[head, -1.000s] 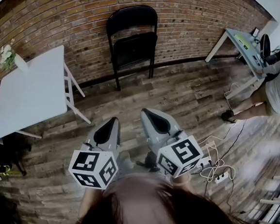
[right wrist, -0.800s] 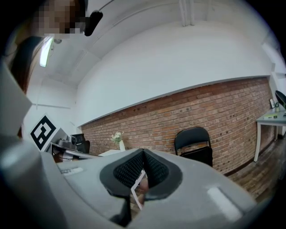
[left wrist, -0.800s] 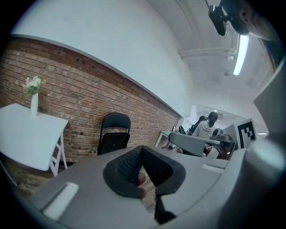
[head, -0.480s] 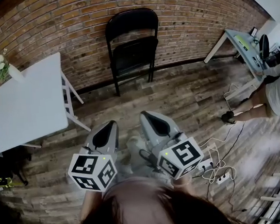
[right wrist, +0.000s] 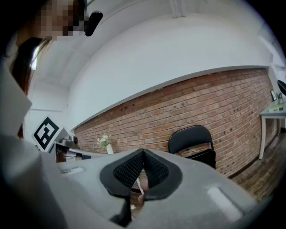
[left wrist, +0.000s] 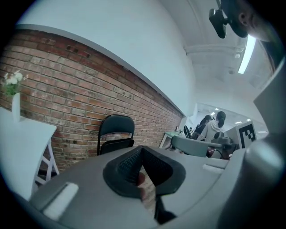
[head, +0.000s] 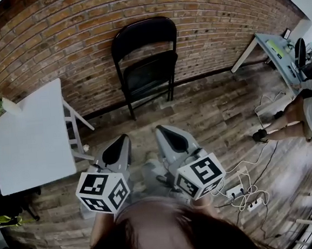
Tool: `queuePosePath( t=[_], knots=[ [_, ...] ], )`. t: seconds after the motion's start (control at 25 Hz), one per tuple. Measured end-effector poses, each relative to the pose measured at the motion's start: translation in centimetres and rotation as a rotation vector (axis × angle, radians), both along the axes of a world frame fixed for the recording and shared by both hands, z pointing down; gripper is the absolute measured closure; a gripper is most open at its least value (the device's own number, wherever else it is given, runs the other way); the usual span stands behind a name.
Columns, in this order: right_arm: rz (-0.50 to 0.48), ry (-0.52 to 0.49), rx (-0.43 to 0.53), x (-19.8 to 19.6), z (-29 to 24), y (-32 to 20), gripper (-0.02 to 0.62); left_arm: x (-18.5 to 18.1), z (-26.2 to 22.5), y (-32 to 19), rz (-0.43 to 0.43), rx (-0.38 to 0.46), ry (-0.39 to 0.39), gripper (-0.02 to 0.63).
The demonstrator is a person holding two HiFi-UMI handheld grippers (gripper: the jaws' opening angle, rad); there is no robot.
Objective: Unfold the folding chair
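The left tool [head: 123, 139] and the right tool [head: 161, 130] are both closed, jaws pressed together on nothing. The folding chair [head: 146, 68] stands folded against the brick wall [head: 72, 36], well apart from both tools.

A black metal folding chair [head: 146, 68] with a rounded backrest stands upright and folded flat, its seat tipped up within the frame. It rests against a red brick wall [head: 72, 31], its feet on a wooden plank floor [head: 209, 111].
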State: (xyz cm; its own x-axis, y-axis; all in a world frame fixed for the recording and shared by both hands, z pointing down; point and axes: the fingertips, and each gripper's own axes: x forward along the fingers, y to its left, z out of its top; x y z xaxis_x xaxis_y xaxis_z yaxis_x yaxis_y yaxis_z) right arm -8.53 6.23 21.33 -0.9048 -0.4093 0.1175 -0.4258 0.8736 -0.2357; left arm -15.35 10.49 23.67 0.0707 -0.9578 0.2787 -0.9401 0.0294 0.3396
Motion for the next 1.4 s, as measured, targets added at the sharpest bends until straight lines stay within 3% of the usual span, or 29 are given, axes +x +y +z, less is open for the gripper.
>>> queuePosePath(
  t=[0.32, 0.64, 1.0, 1.4],
  knots=[
    [-0.007, -0.021, -0.033, -3.1, -0.3, -9.6, 0.598, -3.2, -0.5, -9.8, 0.012, -0.013, -0.017, 0.607],
    [-0.031, -0.013, -0.058, -5.2, 0.7, -15.1, 0.598, -5.9, -0.4, -14.9, -0.003, -0.036, -0.044, 0.601],
    [0.022, 0.004, -0.085, -7.5, 2.6, -20.0, 0.566, -10.1, 0.4, -19.3, 0.017, -0.059, -0.05, 0.557],
    [0.135, 0.014, -0.151, -11.2, 5.0, -26.4, 0.551, -15.5, 1.4, -26.9, 0.108, -0.089, -0.072, 0.529]
  ],
)
